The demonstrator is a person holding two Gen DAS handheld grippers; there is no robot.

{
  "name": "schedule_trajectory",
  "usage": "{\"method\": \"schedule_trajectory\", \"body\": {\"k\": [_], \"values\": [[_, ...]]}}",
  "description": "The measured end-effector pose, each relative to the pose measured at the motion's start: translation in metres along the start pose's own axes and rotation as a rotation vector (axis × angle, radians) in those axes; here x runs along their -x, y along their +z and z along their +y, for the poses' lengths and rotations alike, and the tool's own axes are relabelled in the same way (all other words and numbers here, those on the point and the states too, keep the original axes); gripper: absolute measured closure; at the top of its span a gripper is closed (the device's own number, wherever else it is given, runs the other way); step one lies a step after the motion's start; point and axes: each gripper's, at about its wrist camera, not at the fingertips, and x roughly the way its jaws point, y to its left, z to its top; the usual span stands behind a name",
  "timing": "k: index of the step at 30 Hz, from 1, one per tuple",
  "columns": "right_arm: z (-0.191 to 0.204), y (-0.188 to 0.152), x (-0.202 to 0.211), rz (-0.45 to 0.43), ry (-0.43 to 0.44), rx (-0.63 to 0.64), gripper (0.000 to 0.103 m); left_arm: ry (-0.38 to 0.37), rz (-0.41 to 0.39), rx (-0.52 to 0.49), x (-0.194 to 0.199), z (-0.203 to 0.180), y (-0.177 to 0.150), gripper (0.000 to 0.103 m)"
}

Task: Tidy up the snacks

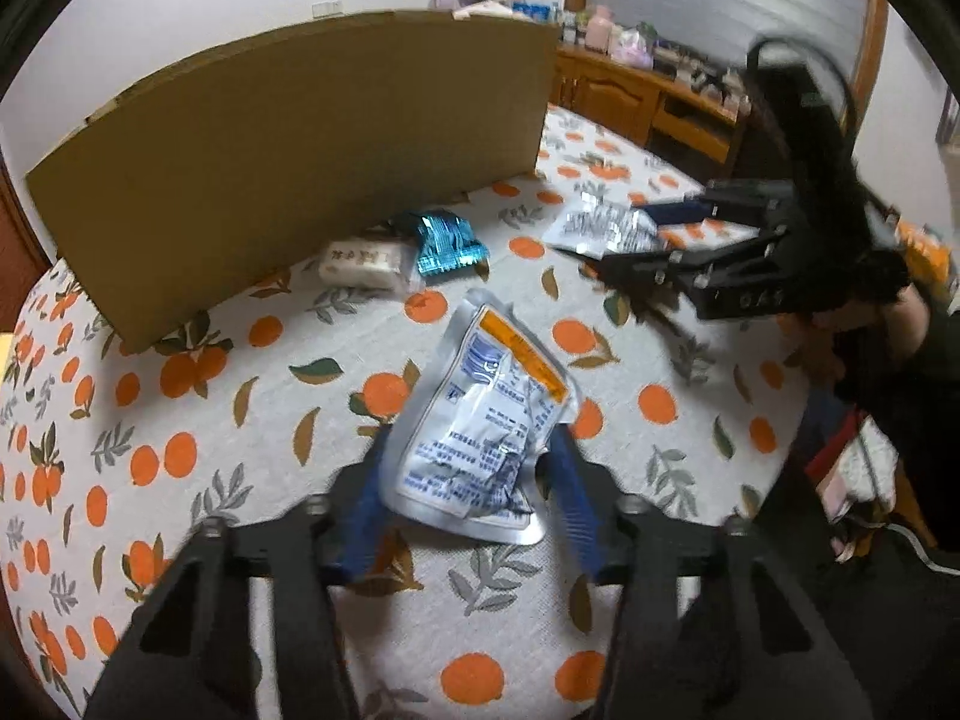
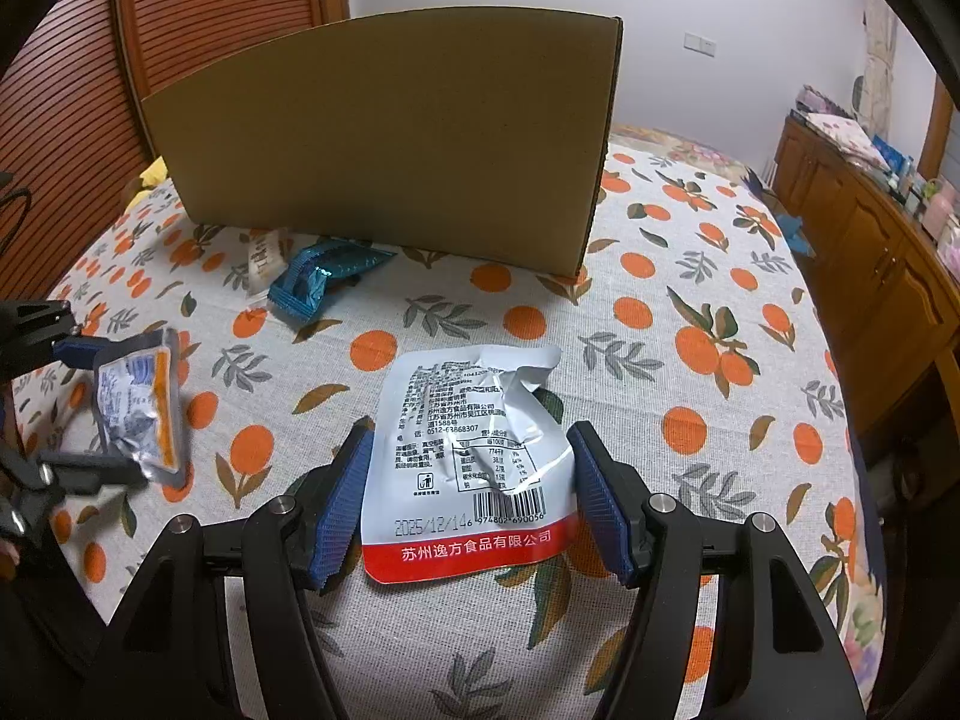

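Note:
My left gripper (image 1: pixel 471 444) is shut on a crumpled silver pouch with an orange stripe (image 1: pixel 486 396); both blue pads press its sides. The right wrist view shows that pouch (image 2: pixel 141 414) tilted, at the left, in the same gripper (image 2: pixel 117 414). My right gripper (image 2: pixel 471 429) is closed on a silver pouch with a red bottom band (image 2: pixel 468 480), which lies printed side up on the cloth. A blue foil snack (image 2: pixel 312 276) and a white packet (image 2: pixel 264 258) lie at the foot of a cardboard box (image 2: pixel 384 144).
The table wears a cloth printed with oranges (image 2: pixel 690 312). The box wall (image 1: pixel 300 150) stands along the far side. A wooden cabinet (image 2: pixel 870 240) with clutter on top runs along the right. A person's hand (image 1: pixel 906 324) holds the right gripper (image 1: pixel 624 240).

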Motion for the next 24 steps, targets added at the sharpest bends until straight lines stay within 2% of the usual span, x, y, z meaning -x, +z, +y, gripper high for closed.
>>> {"method": "schedule_trajectory", "body": {"k": [2, 6, 8, 11, 17, 24], "values": [[0.000, 0.000, 0.000, 0.000, 0.000, 0.000, 0.036, -0.008, -0.009, 0.009, 0.004, 0.002, 0.000, 0.071], [0.000, 0.000, 0.000, 0.000, 0.000, -0.001, 0.036, -0.001, -0.020, 0.007, 0.007, -0.001, -0.001, 0.073], [0.000, 0.000, 0.000, 0.000, 0.000, 0.000, 0.036, -0.019, -0.037, 0.012, 0.011, -0.002, -0.001, 0.087], [0.000, 0.000, 0.000, 0.002, -0.002, 0.001, 0.036, -0.028, -0.068, 0.023, 0.018, -0.004, 0.002, 0.093], [0.000, 0.000, 0.000, 0.002, -0.002, 0.001, 0.036, -0.031, -0.094, 0.029, 0.026, -0.005, 0.005, 0.101], [0.000, 0.000, -0.001, 0.002, -0.002, 0.002, 0.036, 0.000, -0.119, 0.022, 0.035, -0.009, 0.009, 0.102]]}}
